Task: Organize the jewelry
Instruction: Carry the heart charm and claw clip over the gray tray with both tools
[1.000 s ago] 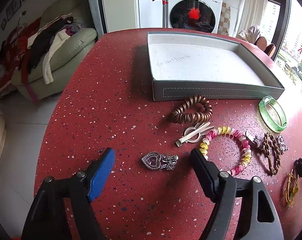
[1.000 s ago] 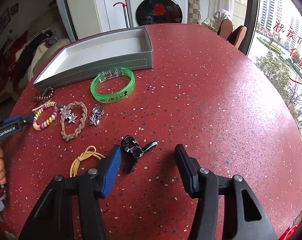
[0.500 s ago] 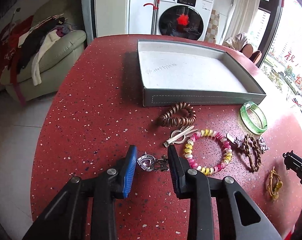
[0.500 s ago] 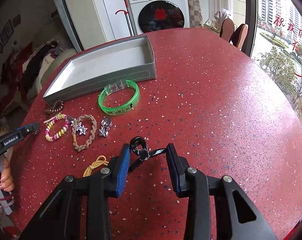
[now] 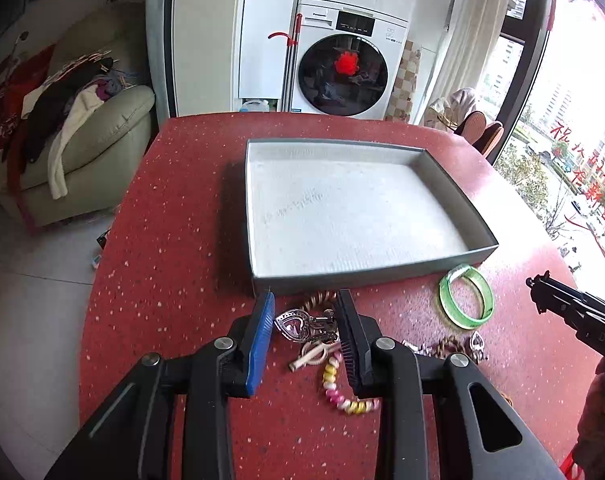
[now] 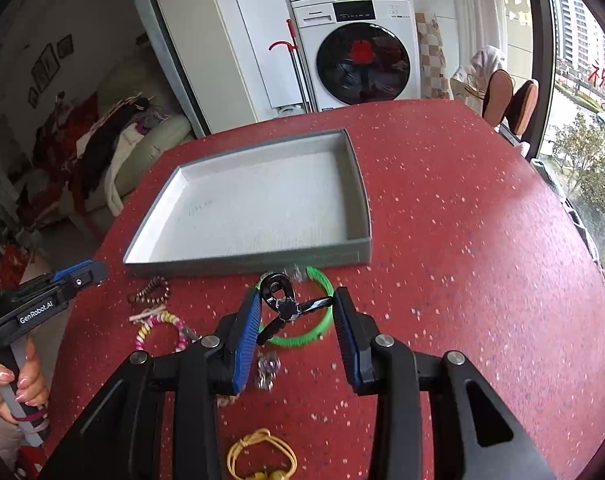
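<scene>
My left gripper (image 5: 304,322) is shut on a silver heart-shaped charm (image 5: 304,325) and holds it above the red table. My right gripper (image 6: 296,312) is shut on a black metal clasp piece (image 6: 286,306), also lifted off the table. A grey tray (image 5: 258,216) with a white lining stands just beyond both; nothing lies in it. The same tray (image 6: 246,258) shows in the right wrist view. On the table lie a green bangle (image 5: 466,300), a pink and yellow bead bracelet (image 5: 342,396), a brown coil bracelet (image 6: 150,292) and a yellow cord (image 6: 258,456).
The red speckled table (image 5: 162,260) ends at a rounded edge on the left, with floor and a sofa (image 5: 82,148) beyond. A washing machine (image 5: 342,72) stands behind the table. A hand (image 6: 6,380) holds the left gripper's handle at the lower left of the right wrist view.
Both grippers closed on their pieces, the left on the heart charm and the right on the black clasp, then rose and tilted up toward the tray.
</scene>
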`<state>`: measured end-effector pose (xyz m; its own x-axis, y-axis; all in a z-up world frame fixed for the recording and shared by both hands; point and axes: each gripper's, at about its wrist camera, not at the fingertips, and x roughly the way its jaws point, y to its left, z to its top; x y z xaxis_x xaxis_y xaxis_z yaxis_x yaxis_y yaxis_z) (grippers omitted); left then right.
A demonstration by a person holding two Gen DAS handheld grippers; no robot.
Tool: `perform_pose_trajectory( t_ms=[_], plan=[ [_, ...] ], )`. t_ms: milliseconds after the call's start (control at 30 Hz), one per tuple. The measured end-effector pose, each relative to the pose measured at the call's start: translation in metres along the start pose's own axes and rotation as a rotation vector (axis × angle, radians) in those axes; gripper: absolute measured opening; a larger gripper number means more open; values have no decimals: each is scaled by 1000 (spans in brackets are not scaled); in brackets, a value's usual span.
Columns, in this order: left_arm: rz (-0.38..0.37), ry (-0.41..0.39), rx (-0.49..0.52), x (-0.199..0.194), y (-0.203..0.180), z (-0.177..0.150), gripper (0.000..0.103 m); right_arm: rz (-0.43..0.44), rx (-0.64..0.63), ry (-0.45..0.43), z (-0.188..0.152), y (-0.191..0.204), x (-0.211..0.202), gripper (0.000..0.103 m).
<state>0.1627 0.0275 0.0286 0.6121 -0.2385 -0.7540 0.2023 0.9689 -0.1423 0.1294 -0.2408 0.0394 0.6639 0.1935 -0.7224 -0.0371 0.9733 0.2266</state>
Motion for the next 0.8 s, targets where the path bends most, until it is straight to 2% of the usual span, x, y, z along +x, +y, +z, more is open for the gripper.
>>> perform_pose_trajectory(
  t_ms=[133, 267, 433, 600, 800],
  plan=[
    [-10, -4, 13, 13, -6, 33, 51, 23, -19, 1, 33, 7, 20, 40],
    [16, -22, 42, 31, -12, 63, 51, 22, -36, 1, 65, 11, 42, 40],
    [29, -2, 23, 66, -10, 95, 51, 19, -33, 22, 94, 11, 78, 40],
    [66, 20, 15, 105, -9, 113, 51, 3, -15, 67, 104, 6, 118, 40],
    [103, 69, 31, 147, -12, 112, 51, -23, -5, 132, 96, -2, 158, 40]
  ],
)
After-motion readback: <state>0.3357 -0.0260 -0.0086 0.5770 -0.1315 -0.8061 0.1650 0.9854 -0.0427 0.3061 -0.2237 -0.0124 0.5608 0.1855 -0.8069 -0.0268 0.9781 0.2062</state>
